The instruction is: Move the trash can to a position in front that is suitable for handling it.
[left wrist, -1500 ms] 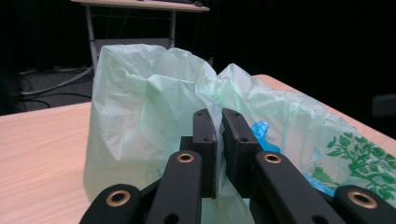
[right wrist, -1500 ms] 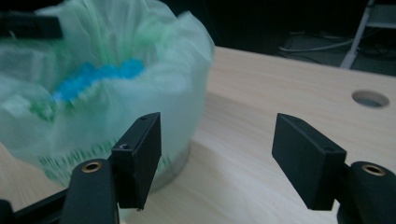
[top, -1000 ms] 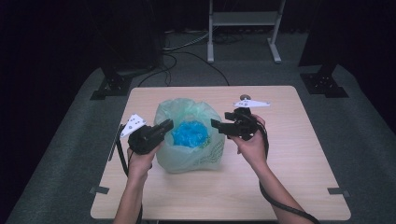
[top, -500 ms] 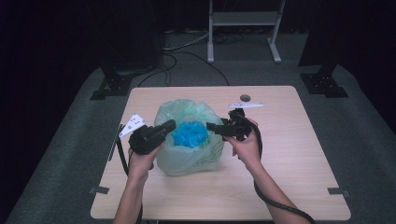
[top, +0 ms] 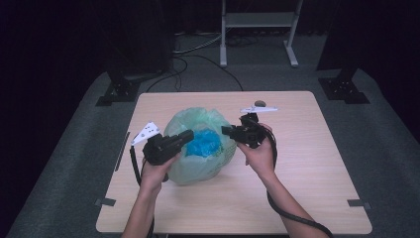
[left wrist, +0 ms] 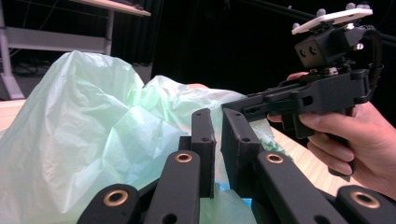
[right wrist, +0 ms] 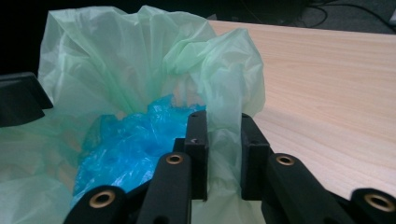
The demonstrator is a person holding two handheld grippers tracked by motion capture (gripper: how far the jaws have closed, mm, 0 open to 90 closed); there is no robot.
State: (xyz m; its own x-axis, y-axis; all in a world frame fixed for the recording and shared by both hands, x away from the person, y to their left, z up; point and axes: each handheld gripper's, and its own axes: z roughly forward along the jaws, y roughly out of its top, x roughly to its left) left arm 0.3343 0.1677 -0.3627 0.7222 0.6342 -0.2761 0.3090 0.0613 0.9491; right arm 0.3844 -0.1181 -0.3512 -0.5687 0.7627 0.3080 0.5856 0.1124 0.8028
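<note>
The green bag (top: 200, 148) sits in the middle of the bench (top: 307, 163), with its mouth open at the top. A crumpled blue bag (top: 204, 143) lies inside it.

The left tongs (top: 187, 135) are at the bag's left edge. In the left gripper view the two jaws stand close together with a thin bit of green bag (left wrist: 93, 135) pinched between them. They hold the rim tight.

The right tongs (top: 227, 131) are at the bag's right edge. A second ago they were wide open and a bit farther right, away from the bag. Since then the hand has come in toward the bag, and the jaws have just been closing. In the right gripper view a fold of the green bag (right wrist: 140, 60) stands between the two jaws. There is a small gap next to the fold, so I cannot tell if the pads squeeze it.

The left hand and the bag look the same as a second ago.

The high view shows both hands, the whole bench and a small dark thing (top: 259, 103) near its far edge. The right gripper view shows the blue bag (right wrist: 130, 140) close up. The left gripper view shows the right hand (left wrist: 355, 140) holding its tongs across the bag.
</note>
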